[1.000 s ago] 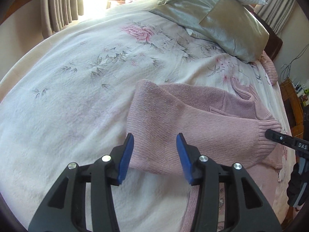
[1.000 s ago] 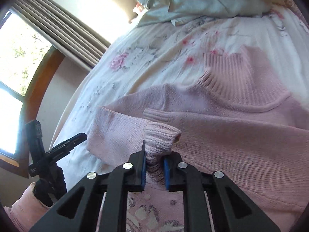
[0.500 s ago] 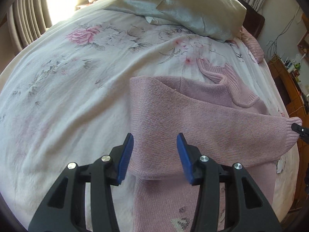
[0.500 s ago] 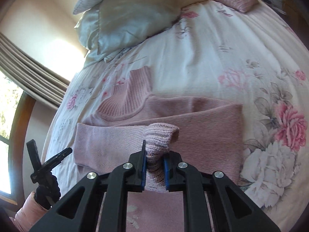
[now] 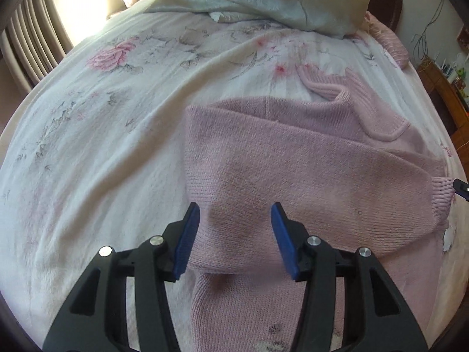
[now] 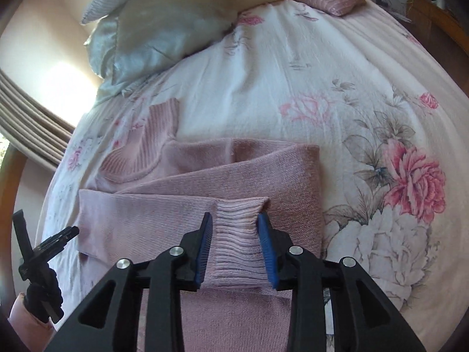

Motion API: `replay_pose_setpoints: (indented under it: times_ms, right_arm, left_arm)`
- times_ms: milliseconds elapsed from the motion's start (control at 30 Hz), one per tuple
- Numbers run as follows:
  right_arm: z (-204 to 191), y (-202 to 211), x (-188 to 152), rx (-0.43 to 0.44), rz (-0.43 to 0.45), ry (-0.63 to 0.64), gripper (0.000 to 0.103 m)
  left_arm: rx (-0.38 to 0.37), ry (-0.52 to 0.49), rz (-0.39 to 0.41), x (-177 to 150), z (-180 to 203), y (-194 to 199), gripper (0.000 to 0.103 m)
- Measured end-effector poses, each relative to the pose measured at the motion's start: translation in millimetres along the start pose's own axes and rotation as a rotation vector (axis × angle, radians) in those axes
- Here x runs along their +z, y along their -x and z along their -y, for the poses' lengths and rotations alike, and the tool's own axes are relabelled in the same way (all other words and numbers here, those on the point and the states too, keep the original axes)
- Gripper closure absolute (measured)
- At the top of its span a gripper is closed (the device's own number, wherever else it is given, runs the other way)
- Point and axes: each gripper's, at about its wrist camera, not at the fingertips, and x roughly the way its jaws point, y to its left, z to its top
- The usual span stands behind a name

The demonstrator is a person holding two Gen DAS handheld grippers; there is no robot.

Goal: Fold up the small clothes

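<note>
The left gripper hangs over the pink sweater's near folded part, jaws spread and holding nothing. The right gripper has its jaws parted around the ribbed cuff. The sweater lies on the floral bedspread, silver pillows beyond.

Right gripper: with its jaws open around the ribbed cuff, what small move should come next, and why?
Probably back the right gripper straight off the ribbed cuff. Its jaws stand open either side, and the sleeve already lies flat across the pink sweater, so this fold looks laid. The left gripper is open too, holding nothing.
</note>
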Motion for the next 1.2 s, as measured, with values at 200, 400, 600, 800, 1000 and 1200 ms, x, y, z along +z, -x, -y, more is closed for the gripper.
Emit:
replay_pose_setpoints:
  times_ms: [200, 400, 600, 800, 1000, 1200]
  right_arm:
    - [-15.8, -15.2, -7.1, 0.008, -0.059, 0.061, 0.07]
    - [20.1, -30.7, -13.1, -0.218, -0.092, -0.029, 0.07]
    - [18.1, 7.7, -16.2, -0.039, 0.048, -0.052, 0.07]
    - [7.5, -38.2, -21.0, -0.037, -0.091, -0.015, 0.071]
    - [1.5, -40.6, -12.5, -0.017, -0.118, 0.018, 0.07]
    - [-46.5, -47.0, 62.1, 0.163, -0.062, 0.094, 0.051]
  left_arm:
    - [-0.009, -0.047, -0.029, -0.7, 28.3, -20.2, 0.052]
    - [0.02, -0.067, -0.061, -12.8, 29.0, -37.7, 0.052]
    - [-0.032, -0.038, -0.013, -3.3, 33.6, -13.5, 0.05]
    - [-0.03, -0.063, -0.097, -8.9, 42.8, -47.3, 0.047]
    - [-0.096, -0.056, -0.078, 5.9, 43.5, -30.6, 0.046]
    - [-0.131, -0.076, 0.002, 79.5, 57.5, -27.5, 0.034]
